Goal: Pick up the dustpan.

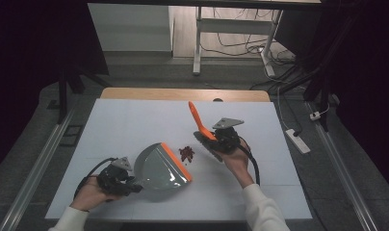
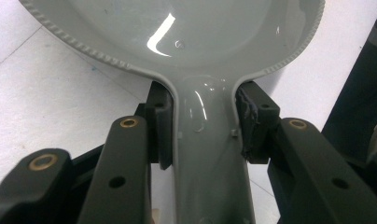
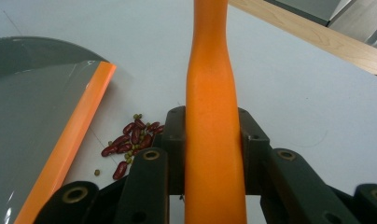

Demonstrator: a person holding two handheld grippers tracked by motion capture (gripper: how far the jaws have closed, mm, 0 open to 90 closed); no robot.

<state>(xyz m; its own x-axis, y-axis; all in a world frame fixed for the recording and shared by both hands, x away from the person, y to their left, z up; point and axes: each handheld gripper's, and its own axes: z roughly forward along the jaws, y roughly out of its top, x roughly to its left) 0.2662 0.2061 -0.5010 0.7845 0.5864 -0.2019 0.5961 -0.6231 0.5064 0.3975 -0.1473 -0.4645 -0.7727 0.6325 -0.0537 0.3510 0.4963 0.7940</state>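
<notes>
- Looking down from the high view, a person is sitting at a white desk [image 1: 135, 120] with a wooden strip along its far edge, holding a gripper in each hand. The left gripper [image 1: 116, 179] is resting near the desk's near-left edge and is holding a grey dustpan [image 1: 159, 168] by its handle. The dustpan is lying flat, its orange lip [image 1: 176, 160] pointing toward the desk's middle. A small pile of dark red beans [image 1: 186, 153] is lying just beyond that lip, between the dustpan and the right gripper [image 1: 225, 138]. The right gripper is holding an orange brush handle [image 1: 197, 119], which is slanting up and away toward the far side. The brush's dark head [image 1: 207, 144] is sitting low beside the beans. White sleeves are coming in from the bottom edge.
- Looking along the left gripper view, the two black fingers [image 2: 161, 126] are pinching the narrow grey neck of the dustpan handle [image 2: 205, 154] from both sides. The pan's glossy bowl is spreading out above them, with the white desk underneath.
- Looking along the right gripper view, the black fingers [image 3: 175, 140] are pressing on either side of the orange brush handle [image 3: 212, 116], which is running straight up the middle. To the left, red beans [image 3: 130, 140] mixed with a few small green ones are lying on the desk, just beside the dustpan's orange lip [image 3: 70, 144].
</notes>
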